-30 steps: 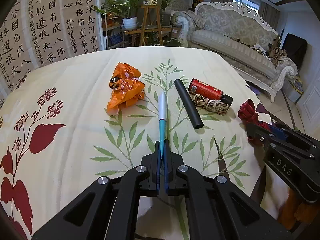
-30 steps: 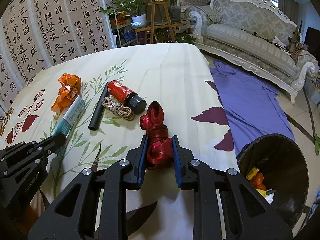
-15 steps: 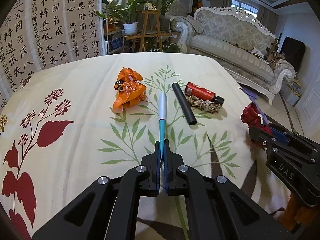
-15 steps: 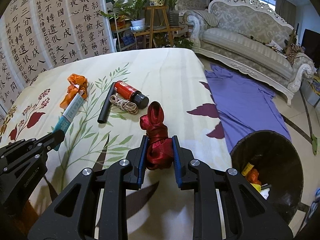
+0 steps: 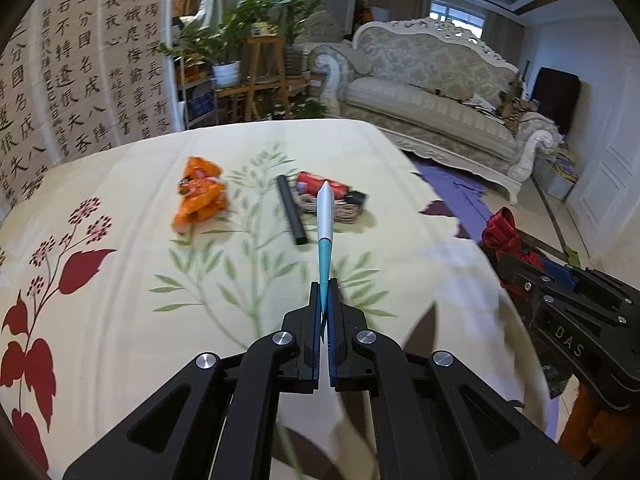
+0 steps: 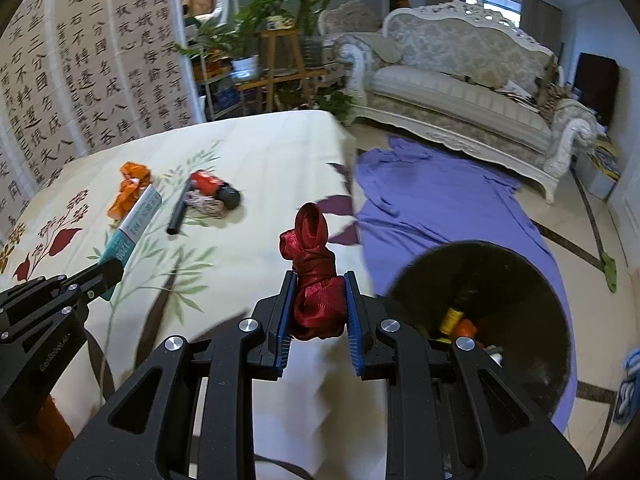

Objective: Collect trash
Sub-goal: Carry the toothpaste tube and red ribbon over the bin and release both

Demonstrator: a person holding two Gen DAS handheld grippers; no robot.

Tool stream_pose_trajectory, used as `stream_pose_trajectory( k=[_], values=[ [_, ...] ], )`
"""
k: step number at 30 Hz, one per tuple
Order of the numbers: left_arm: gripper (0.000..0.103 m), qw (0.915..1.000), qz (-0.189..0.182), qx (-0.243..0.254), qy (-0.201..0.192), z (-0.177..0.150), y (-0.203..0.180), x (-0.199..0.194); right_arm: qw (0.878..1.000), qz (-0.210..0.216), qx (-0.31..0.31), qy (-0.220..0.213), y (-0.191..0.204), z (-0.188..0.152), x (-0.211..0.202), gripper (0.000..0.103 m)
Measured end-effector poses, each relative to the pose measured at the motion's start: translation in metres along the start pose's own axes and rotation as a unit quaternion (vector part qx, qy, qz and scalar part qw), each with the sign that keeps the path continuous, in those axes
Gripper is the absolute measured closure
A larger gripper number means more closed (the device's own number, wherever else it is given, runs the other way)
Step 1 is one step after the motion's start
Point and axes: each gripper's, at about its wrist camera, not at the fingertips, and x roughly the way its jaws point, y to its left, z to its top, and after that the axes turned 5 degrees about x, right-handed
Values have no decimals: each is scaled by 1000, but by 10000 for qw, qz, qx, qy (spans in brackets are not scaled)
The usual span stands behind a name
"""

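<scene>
My left gripper [image 5: 325, 292] is shut on a white and teal toothpaste tube [image 5: 325, 220], held above the cloth-covered table [image 5: 120, 320]; the tube also shows in the right wrist view [image 6: 134, 222]. My right gripper [image 6: 318, 300] is shut on a bunched red satin ribbon [image 6: 314, 264], held above the table's right edge, left of a black trash bin [image 6: 512, 280] on the floor. On the table lie an orange wrapper [image 5: 199, 194], a black tube [image 5: 292, 216], a red canister [image 5: 316, 184] and a coil of twine [image 5: 340, 212].
The bin holds some yellow and orange trash [image 6: 454, 320]. A purple cloth [image 6: 440, 208] lies on the floor by the table. A cream sofa [image 6: 460, 92] and a plant stand [image 6: 280, 64] stand behind. A calligraphy screen [image 5: 60, 80] is at the left.
Both grippers have lifted and swung right with their loads. The right gripper with the ribbon is now nearer the bin; the tube is off the table.
</scene>
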Motion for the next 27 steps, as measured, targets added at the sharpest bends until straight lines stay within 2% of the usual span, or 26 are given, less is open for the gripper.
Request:
stream_pose_trajectory(
  k=[16, 27],
  values=[
    [100, 9950, -580, 818, -46, 12, -103, 13, 9931, -821, 822, -179, -105, -18, -22, 80],
    [100, 9890, -747, 1275, -40, 20, -165, 35, 9856, -1161, 1219, -165, -160, -28, -17, 80]
  ],
)
